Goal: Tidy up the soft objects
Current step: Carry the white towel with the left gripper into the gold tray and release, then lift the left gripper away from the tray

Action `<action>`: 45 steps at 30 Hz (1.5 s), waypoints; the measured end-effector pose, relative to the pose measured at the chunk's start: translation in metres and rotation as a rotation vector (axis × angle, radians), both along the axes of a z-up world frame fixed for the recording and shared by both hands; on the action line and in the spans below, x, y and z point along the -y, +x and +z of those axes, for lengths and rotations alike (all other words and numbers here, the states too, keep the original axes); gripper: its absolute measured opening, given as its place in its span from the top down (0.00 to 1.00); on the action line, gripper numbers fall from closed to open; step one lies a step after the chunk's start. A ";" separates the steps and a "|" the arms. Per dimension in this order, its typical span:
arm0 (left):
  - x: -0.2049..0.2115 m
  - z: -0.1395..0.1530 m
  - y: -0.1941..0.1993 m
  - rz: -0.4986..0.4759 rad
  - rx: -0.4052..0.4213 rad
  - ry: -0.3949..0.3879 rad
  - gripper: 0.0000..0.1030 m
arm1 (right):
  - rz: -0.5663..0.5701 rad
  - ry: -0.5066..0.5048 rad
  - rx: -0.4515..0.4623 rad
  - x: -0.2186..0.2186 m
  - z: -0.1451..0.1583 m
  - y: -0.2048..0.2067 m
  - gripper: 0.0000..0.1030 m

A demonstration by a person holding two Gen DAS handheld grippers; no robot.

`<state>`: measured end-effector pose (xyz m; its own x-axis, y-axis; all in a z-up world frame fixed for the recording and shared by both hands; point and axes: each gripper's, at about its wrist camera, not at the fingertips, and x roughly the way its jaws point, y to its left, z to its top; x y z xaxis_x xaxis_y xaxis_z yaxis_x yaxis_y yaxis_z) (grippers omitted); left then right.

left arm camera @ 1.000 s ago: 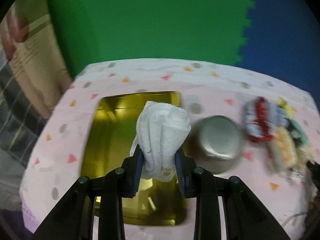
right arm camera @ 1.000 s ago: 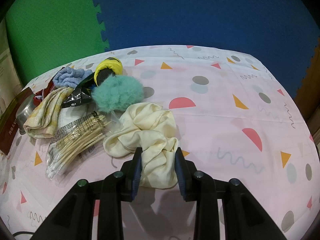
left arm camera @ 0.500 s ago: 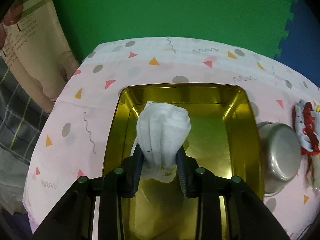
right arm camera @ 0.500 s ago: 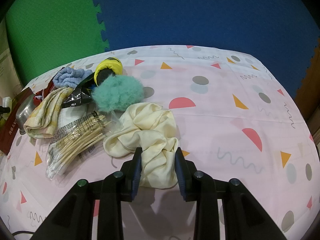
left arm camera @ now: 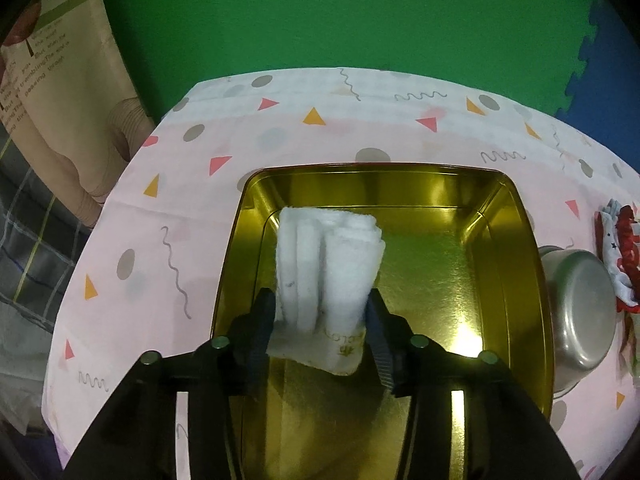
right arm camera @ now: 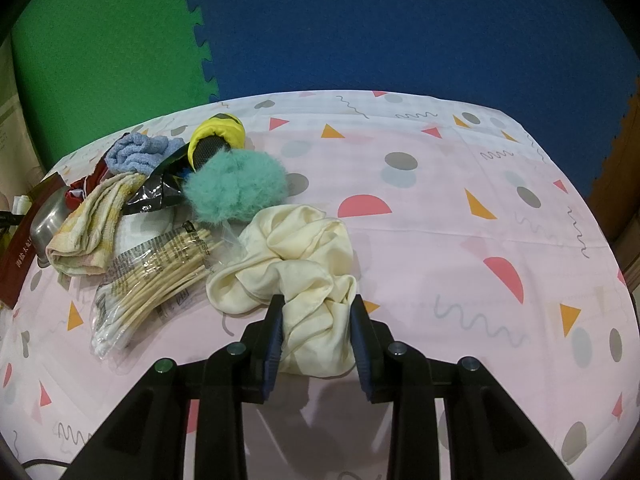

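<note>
White towel (left arm camera: 326,264), folded into thick fuzzy layers with gold lettering on its lower hem, is pinched by the left gripper (left arm camera: 322,312) inside the gold tin (left arm camera: 516,280). Right gripper (right arm camera: 316,320) clamps a cream scrunchie (right arm camera: 296,264) on the tablecloth (right arm camera: 460,240).

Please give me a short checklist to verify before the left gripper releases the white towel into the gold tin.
1. Left gripper grips the folded white towel: ok.
2. Towel is over the gold tin, inside its rim: ok.
3. Towel already touches the tin floor: cannot tell.
4. Tin floor beside the towel is bare: ok.
5. Steel bowl sits outside the tin: ok.
6. Right gripper holds the cream scrunchie: ok.
</note>
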<state>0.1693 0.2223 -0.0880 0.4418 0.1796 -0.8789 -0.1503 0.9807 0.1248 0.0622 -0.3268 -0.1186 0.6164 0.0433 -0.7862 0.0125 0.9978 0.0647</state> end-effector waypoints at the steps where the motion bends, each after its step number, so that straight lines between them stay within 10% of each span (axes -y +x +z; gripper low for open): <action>1: 0.000 0.000 0.000 -0.003 0.000 -0.001 0.54 | 0.000 0.000 0.000 0.000 0.000 0.000 0.70; 45: 0.002 0.037 -0.157 0.281 0.263 0.026 0.20 | -0.015 -0.040 -0.010 -0.003 0.004 -0.001 0.70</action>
<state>0.0124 0.2207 -0.0506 0.5818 0.3465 -0.7358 -0.4433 0.8936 0.0703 0.0614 -0.3240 -0.1147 0.6090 0.0026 -0.7932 0.0274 0.9993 0.0244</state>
